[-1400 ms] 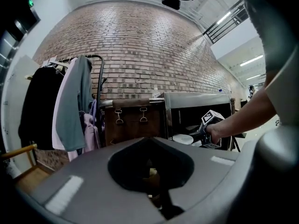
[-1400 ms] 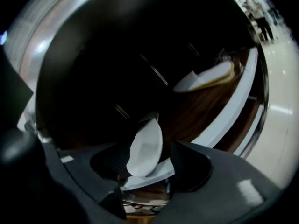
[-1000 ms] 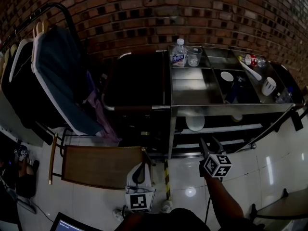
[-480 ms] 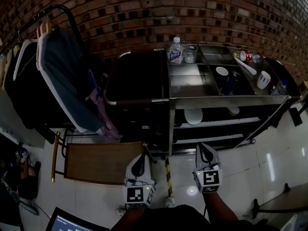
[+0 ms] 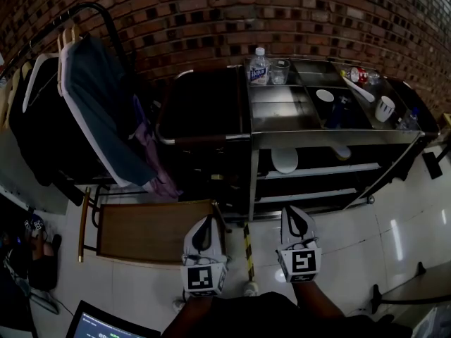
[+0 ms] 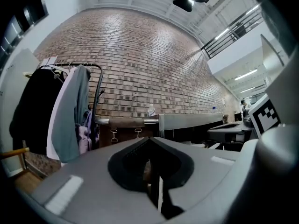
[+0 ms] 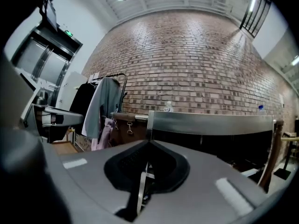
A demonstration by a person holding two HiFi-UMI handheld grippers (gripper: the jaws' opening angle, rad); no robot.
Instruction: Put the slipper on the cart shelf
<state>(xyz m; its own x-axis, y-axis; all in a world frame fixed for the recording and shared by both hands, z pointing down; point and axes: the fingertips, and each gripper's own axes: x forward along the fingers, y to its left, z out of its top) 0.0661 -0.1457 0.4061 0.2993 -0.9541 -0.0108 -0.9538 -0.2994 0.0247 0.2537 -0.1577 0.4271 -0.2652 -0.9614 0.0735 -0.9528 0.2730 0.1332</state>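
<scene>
Slipper [image 5: 285,160] lies on the cart shelf [image 5: 325,170], under the steel top. Left claw [image 5: 204,224] and right claw [image 5: 296,215] both pinched together, empty, held low near body, well apart from cart. Placement looks done.

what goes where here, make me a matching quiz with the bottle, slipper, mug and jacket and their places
Things:
1 bottle
2 slipper
3 mug
4 jacket

Places:
a shelf under the cart top
b hanging left of the cart
c cart top, right end
d cart top, back left corner

Pairs: 1-d, 2-a, 3-c, 4-b
</scene>
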